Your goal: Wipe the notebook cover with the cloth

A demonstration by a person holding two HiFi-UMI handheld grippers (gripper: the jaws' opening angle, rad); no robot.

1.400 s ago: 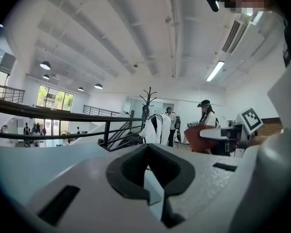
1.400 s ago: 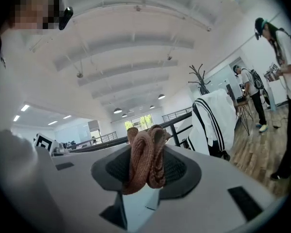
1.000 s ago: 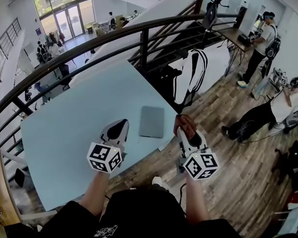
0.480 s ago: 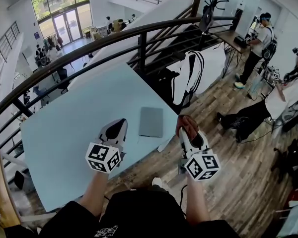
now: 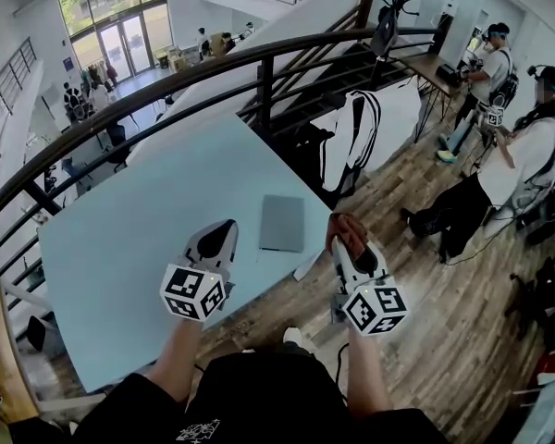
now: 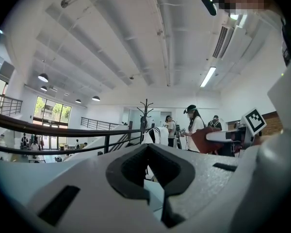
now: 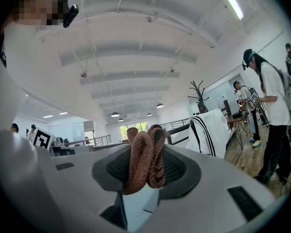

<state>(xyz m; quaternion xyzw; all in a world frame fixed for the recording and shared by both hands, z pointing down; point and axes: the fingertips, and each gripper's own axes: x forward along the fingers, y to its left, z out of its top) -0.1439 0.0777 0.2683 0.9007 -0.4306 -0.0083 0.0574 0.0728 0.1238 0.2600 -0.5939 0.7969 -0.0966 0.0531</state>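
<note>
A grey notebook (image 5: 283,223) lies flat near the right front edge of the pale blue table (image 5: 120,239). My right gripper (image 5: 345,239) hovers just right of it, past the table's edge, shut on a bunched brown cloth (image 5: 349,230). In the right gripper view the cloth (image 7: 144,161) sticks up between the jaws of the right gripper (image 7: 144,152). Left of the notebook, my left gripper (image 5: 216,239) hangs over the table. In its own view the left gripper (image 6: 148,147) has its jaws together with nothing in them.
A black railing (image 5: 259,63) runs along the table's far side. A white jacket with black stripes (image 5: 356,141) hangs behind the table's right corner. Several people (image 5: 527,146) stand on the wooden floor (image 5: 462,322) at the right.
Both grippers have stayed almost still. A person in a white shirt has walked into view at the right.
</note>
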